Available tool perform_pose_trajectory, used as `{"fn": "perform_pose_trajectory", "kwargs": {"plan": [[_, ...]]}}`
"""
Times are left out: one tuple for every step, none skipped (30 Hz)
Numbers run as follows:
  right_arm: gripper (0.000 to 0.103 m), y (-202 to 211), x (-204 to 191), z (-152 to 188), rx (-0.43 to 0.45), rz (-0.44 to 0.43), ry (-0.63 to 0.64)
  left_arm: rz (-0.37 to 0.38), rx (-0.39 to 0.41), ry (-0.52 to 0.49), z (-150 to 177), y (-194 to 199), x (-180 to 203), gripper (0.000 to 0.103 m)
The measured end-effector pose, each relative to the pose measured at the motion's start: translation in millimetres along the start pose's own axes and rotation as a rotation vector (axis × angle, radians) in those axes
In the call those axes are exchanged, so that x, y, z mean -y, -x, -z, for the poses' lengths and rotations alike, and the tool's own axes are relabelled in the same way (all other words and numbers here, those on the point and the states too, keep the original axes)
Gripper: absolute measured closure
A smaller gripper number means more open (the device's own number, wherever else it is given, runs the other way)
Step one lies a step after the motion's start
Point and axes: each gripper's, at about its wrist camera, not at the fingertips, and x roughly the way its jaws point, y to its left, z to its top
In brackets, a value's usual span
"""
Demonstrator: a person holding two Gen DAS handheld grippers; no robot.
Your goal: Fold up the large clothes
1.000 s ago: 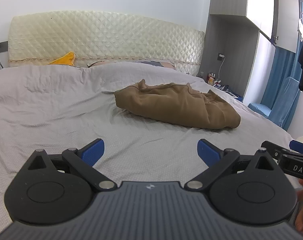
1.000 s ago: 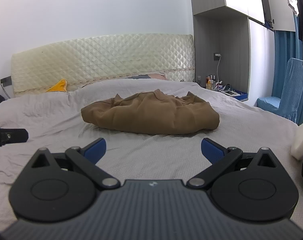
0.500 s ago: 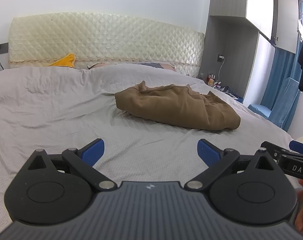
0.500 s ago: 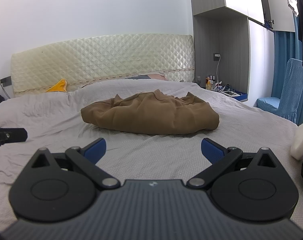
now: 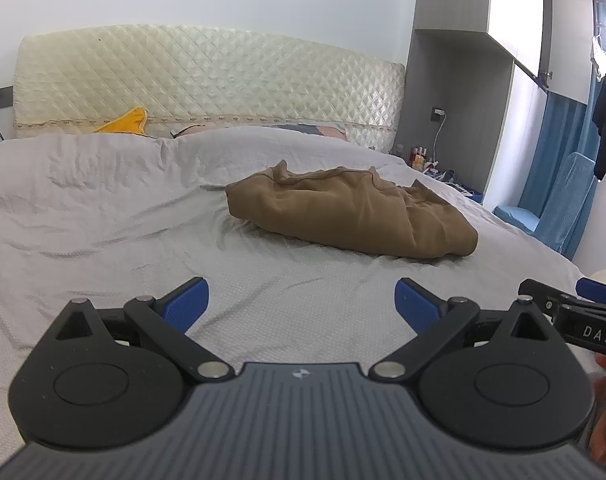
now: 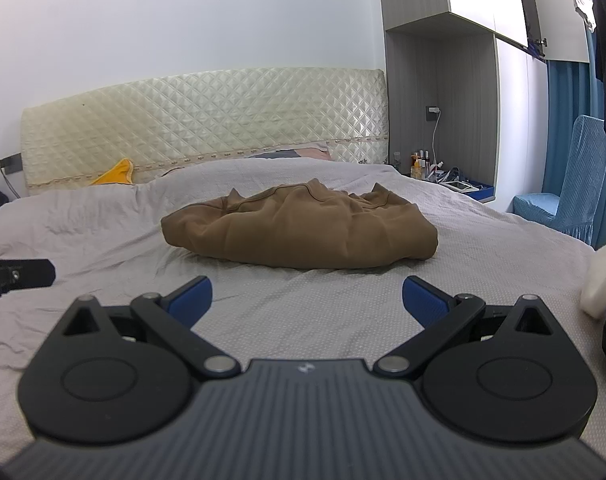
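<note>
brown garment (image 5: 351,216) lies bunched on the grey bed sheet (image 5: 103,216). left gripper (image 5: 301,304) and right gripper (image 6: 307,304) hover near it, jaws wide apart, empty.

Brown on grey, with blue at the edges

The garment (image 5: 351,216) at 12 o'clock is plain tan-brown; the sheet (image 5: 103,216) under it is pale grey with a fine dotted weave. The headboard (image 5: 207,80) is cream, quilted in diamonds, with a beaded band along its foot; an orange-yellow cloth (image 5: 123,122) pokes up at 11 o'clock. The left gripper (image 5: 301,304) and right gripper (image 6: 307,300) are black with ribbed grey bodies and blue pads (image 6: 191,296). At 3 o'clock the chair cover (image 6: 575,192) is light blue, the curtain (image 6: 559,128) deeper blue. The wall (image 6: 183,16) is white, the cabinet (image 6: 407,92) grey.
</note>
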Motion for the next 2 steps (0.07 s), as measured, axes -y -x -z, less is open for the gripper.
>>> {"fn": "perform_pose_trajectory", "kwargs": {"plan": [[0.0,-0.1,-0.2,0.0,0.0,0.001,0.0,0.002,-0.002,0.0,0.1,-0.1,0.4,0.002],[0.0,-0.1,0.3,-0.1,0.0,0.001,0.0,0.006,-0.007,-0.001,0.0,-0.4,0.0,0.002]]}}
